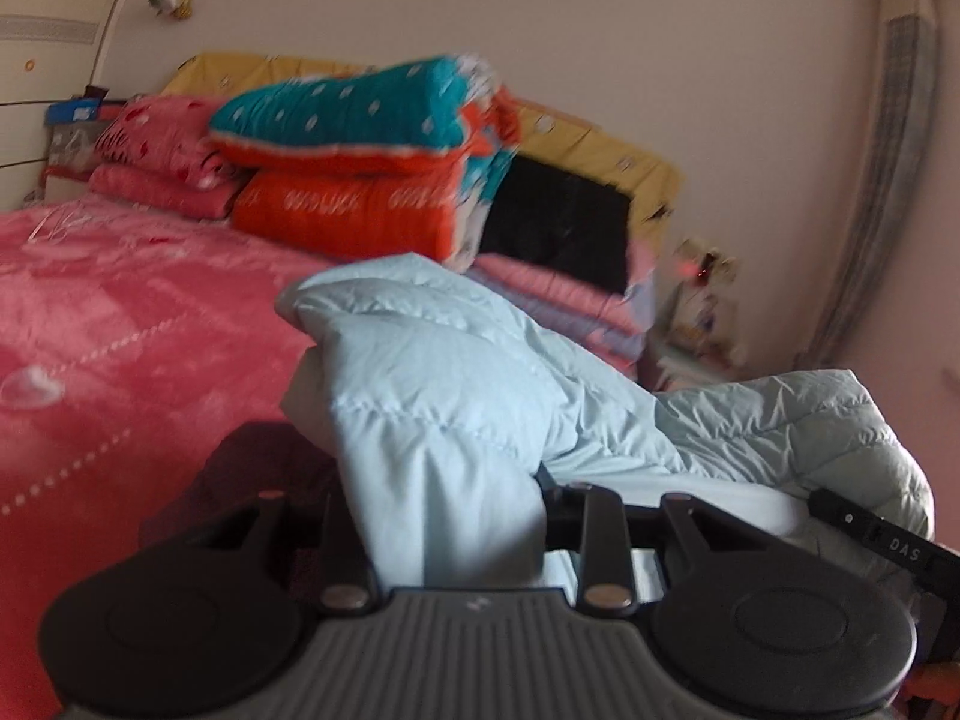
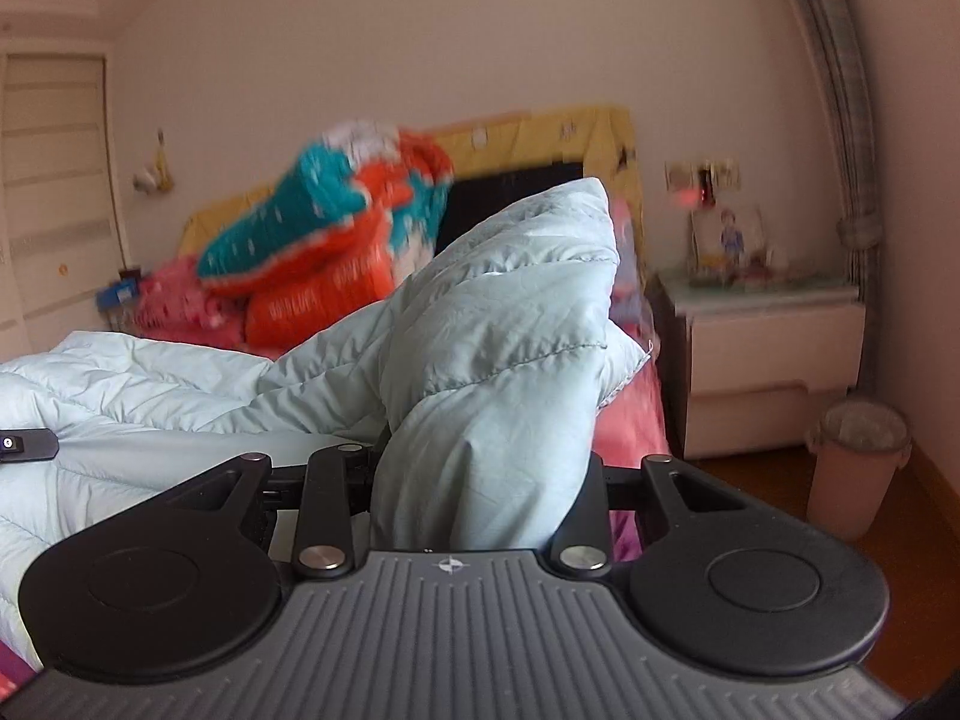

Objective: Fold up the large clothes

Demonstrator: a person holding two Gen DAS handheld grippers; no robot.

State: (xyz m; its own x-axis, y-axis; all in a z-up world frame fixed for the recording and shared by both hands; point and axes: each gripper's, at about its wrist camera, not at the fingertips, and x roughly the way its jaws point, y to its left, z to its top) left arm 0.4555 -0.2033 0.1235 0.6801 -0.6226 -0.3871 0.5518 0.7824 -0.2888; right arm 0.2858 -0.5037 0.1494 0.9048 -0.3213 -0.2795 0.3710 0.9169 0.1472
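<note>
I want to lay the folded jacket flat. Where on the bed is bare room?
The pink bedspread is bare left of the light blue jacket, up to the pink pillows. The head end is crowded with stacked quilts and a black item.

— On my left feed, the pale blue jacket [image 1: 456, 396] is bunching over the left tool [image 1: 447, 498], hiding its fingertips.

— Same for me: it's swallowing the right tool [image 2: 486, 468]. The quilt stack [image 2: 336, 240] is smearing into blur, and the bedside clutter [image 2: 726, 240] is staying unreadable.
</note>
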